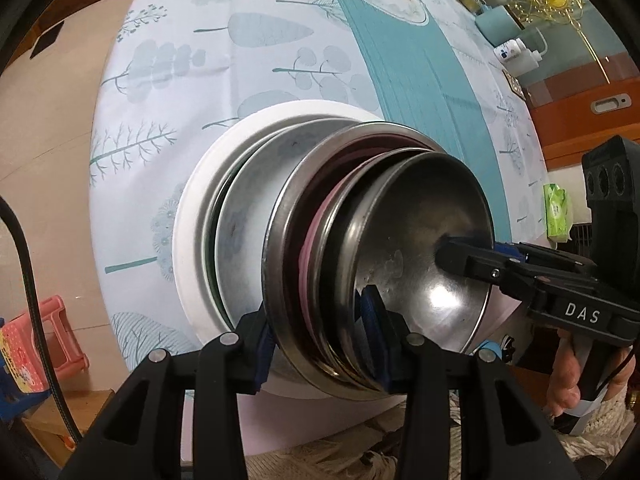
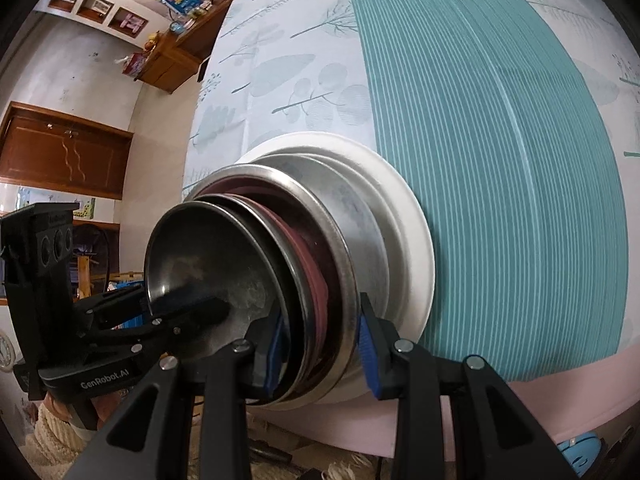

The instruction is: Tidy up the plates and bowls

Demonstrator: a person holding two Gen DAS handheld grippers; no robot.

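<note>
Both tongs [image 1: 324, 344] [image 2: 324, 356] pinch stacked dishes [image 1: 360, 240] over leaf-print tablecloth [image 1: 240, 60]; wooden cabinets [image 2: 64, 152] behind

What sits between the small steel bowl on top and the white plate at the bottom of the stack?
A pink dish, a wide steel bowl and a pale metal pan nest between steel bowl and white plate, clearest in the left wrist view.

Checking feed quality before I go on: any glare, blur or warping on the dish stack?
Left wrist view: sharp; a bright glare spot in the top steel bowl; fisheye bulges the tablecloth. Right wrist view: sharp; bowl interior dim, tablecloth stripes bowed.
</note>
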